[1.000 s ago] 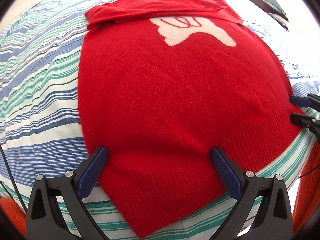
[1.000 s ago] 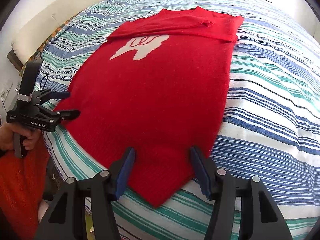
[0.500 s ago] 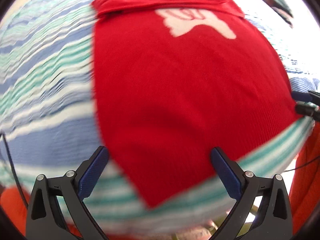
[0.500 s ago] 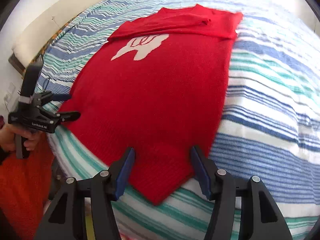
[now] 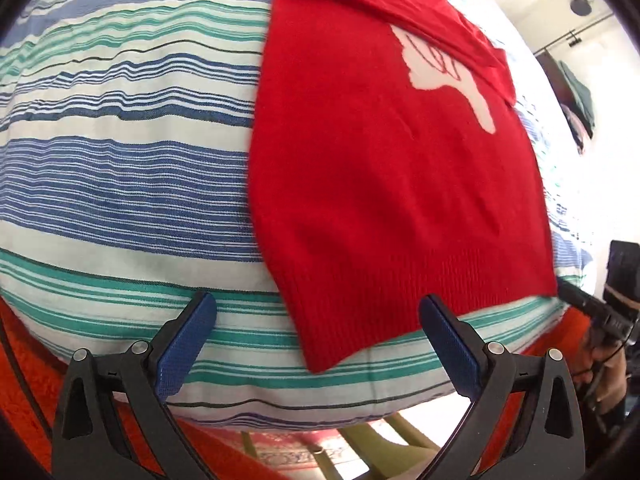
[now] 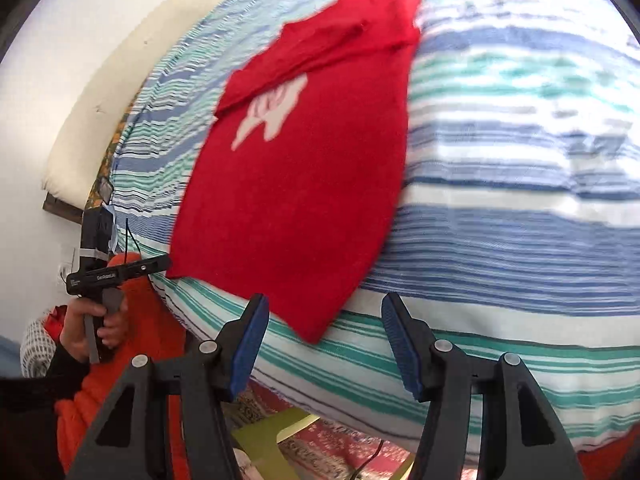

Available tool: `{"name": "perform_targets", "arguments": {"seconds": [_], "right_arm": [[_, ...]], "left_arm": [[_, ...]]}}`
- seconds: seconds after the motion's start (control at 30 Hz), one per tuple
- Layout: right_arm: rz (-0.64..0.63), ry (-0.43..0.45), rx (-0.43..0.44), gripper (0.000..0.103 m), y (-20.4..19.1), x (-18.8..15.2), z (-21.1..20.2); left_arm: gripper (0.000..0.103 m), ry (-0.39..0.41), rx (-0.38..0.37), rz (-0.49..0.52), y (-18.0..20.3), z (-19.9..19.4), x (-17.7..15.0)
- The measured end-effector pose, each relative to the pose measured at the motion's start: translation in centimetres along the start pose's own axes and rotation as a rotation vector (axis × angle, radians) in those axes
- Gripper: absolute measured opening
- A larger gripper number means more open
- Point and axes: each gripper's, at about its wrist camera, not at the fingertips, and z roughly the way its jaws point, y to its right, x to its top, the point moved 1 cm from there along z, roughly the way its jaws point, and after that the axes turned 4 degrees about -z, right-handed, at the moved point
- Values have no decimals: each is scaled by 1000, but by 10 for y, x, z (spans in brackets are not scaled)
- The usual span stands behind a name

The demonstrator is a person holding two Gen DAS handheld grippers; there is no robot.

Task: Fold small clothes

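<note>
Since a second ago, both of your hands have pulled back and rolled, so the bed edge and the floor below it now show under the fingers. Your left hand-held gripper (image 5: pixel 316 336) stands wide with nothing between its blue pads, the hem corner of the red sweater (image 5: pixel 384 184) just beyond them. Your right hand-held gripper (image 6: pixel 322 344) is about half open, also empty, facing the other hem corner. The sweater lies flat on the striped bedspread (image 5: pixel 120 168), unmoved, its long axis running away from you, ribbed hem nearest, folded sleeves and collar farthest, white motif (image 6: pixel 272 112) up.
</note>
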Motion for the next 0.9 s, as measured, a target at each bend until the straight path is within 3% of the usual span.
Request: {"name": "perform_targets", "arguments": {"seconds": [0.1, 0.13, 0.17, 0.23, 0.27, 0.3, 0.43, 0.57, 0.7, 0.9], "right_arm": [[-9, -9, 34, 59, -7, -2, 9], [-14, -14, 31, 50, -9, -2, 11], [-16, -23, 26, 28, -9, -2, 14], [3, -31, 19, 8, -7, 0, 16], [11, -26, 23, 7, -5, 0, 16], [15, -21, 23, 7, -4, -1, 15], [14, 19, 6, 6, -7, -2, 7], [16, 104, 15, 6, -12, 11, -14], [28, 228, 0, 6, -12, 55, -33], [40, 366, -69, 5, 1, 168, -28]], "left_arm": [[93, -9, -32, 11, 2, 2, -4], [76, -15, -32, 11, 3, 2, -5], [52, -22, -41, 0, 2, 4, -4], [27, -35, -93, -50, -4, 6, -4], [11, -47, -133, -88, -9, 7, -2], [7, -61, -170, -127, -17, 7, -4], [4, -30, -270, -187, -23, -8, -5], [4, 54, -429, -218, -10, -33, 25], [4, 174, -522, -234, 7, -50, 100], [4, 277, -504, -275, 16, -35, 224]]}}
